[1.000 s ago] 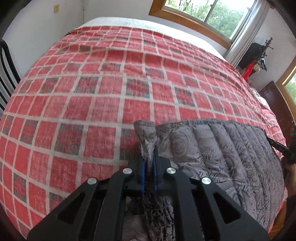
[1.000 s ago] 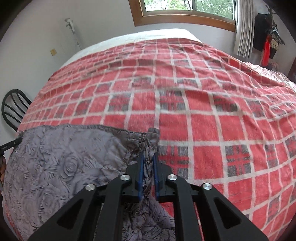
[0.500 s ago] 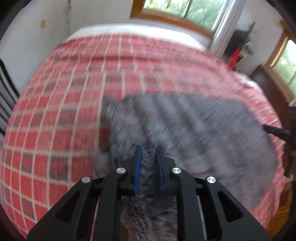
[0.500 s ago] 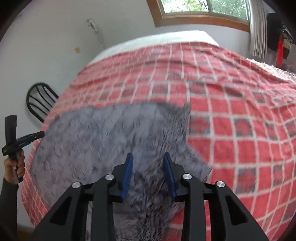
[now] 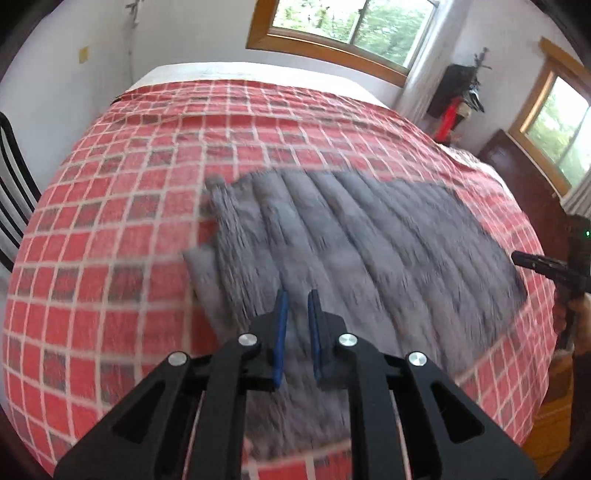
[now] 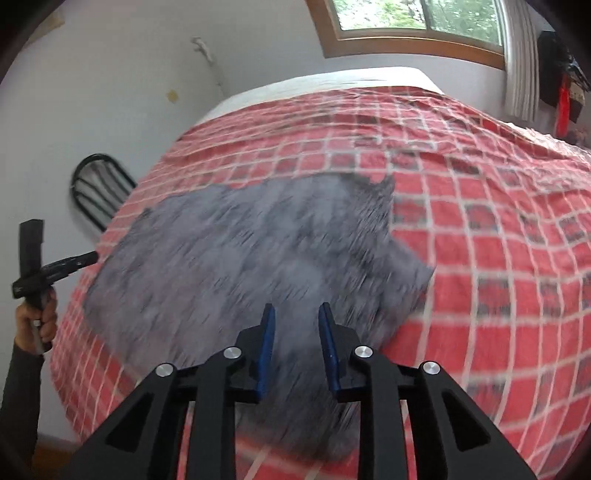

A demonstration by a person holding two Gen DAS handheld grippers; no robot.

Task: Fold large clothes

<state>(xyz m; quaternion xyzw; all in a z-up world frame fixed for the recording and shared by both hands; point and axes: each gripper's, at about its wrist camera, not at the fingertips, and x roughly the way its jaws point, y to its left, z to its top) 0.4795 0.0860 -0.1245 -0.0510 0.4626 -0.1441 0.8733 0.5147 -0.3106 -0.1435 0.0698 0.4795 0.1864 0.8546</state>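
Observation:
A large grey patterned garment (image 5: pixel 354 243) lies spread on the bed with the red checked cover (image 5: pixel 122 206). It also shows in the right wrist view (image 6: pixel 240 254), blurred by motion. My left gripper (image 5: pixel 297 302) hangs above the garment's near left part, its jaws a little apart and empty. My right gripper (image 6: pixel 295 317) hangs above the garment's near right part, open and empty. The right gripper shows at the right edge of the left wrist view (image 5: pixel 543 264). The left gripper shows at the left edge of the right wrist view (image 6: pixel 55 269).
A black metal chair (image 6: pixel 98 188) stands by the bed's left side, also in the left wrist view (image 5: pixel 13 188). Windows (image 5: pixel 351 26) and a curtain line the far wall. A dark wooden cabinet (image 5: pixel 517 162) stands at the right.
Both grippers have let go of the garment's corners and pulled back and up. The garment has dropped flat onto the bed.

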